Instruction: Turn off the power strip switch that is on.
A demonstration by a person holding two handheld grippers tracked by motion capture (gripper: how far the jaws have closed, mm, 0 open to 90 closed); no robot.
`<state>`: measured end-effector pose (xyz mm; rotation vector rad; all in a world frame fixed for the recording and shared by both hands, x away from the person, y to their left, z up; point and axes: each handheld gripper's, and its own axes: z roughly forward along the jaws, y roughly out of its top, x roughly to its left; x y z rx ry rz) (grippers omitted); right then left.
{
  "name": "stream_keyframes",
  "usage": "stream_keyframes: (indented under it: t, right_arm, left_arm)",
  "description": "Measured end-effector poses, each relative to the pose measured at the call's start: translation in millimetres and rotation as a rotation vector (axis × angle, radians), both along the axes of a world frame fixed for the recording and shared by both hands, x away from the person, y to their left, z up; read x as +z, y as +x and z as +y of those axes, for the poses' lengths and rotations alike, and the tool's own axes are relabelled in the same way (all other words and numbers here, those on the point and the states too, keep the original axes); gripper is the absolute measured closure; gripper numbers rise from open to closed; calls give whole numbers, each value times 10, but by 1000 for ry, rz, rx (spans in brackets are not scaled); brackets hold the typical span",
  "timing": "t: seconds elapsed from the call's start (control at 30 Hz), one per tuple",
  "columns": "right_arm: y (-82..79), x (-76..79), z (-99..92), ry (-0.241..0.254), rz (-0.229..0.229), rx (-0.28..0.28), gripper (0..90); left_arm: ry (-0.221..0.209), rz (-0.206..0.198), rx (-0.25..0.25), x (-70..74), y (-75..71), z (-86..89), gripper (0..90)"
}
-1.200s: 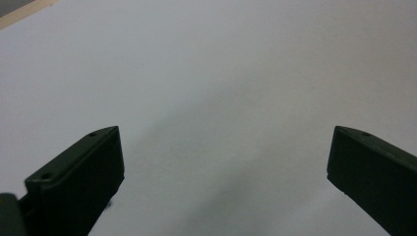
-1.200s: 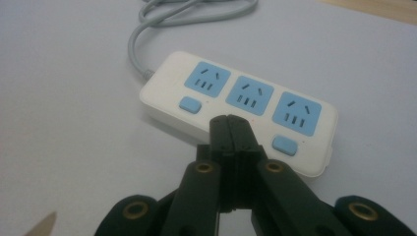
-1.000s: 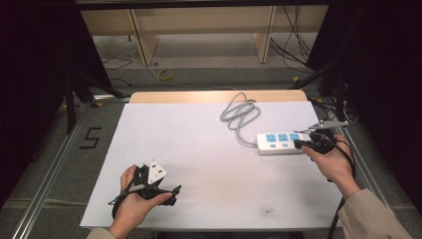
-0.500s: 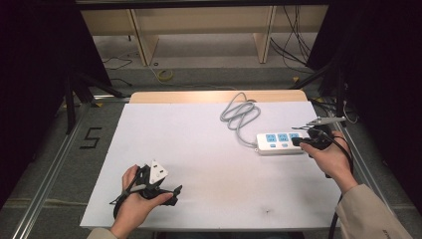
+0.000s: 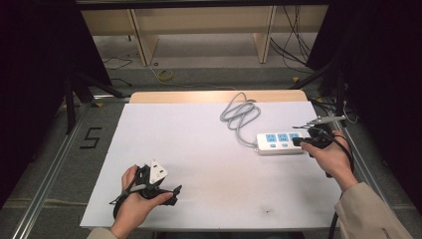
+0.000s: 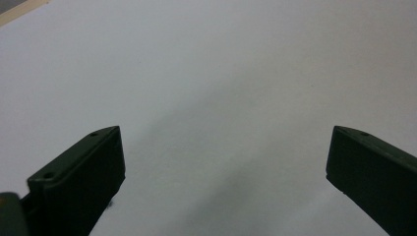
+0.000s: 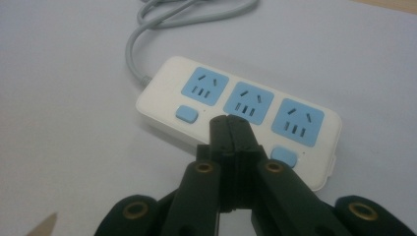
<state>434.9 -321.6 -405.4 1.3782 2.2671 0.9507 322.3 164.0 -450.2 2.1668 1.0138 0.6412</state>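
White table (image 5: pixel 199 149) takes up the middle of the high view, with wooden shelving legs and loose cables on the floor behind it at the top of the frame. Over at the right edge sits a white power strip (image 5: pixel 280 143) with three blue sockets, and its grey cord (image 5: pixel 239 117) loops up toward the upper middle. The right hand-held gripper (image 5: pixel 301 142) is parked at the strip's right end, jaws pressed flat together with nothing between them; in the right gripper view the closed tips (image 7: pixel 231 129) hover just over the middle socket, whether they actually touch it I can't tell. Down in the lower left, the left hand-held gripper (image 5: pixel 171 193) is resting low over bare table, jaws spread wide and empty (image 6: pixel 221 162)
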Motion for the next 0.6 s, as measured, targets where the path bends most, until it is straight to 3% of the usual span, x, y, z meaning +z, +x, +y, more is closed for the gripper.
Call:
stream_keyframes:
  t: [0.6]
  right_arm:
    - [112,44,18,-42,56,-14,900]
  left_arm:
    - [-1,3,-2,-2,-12,-5,12]
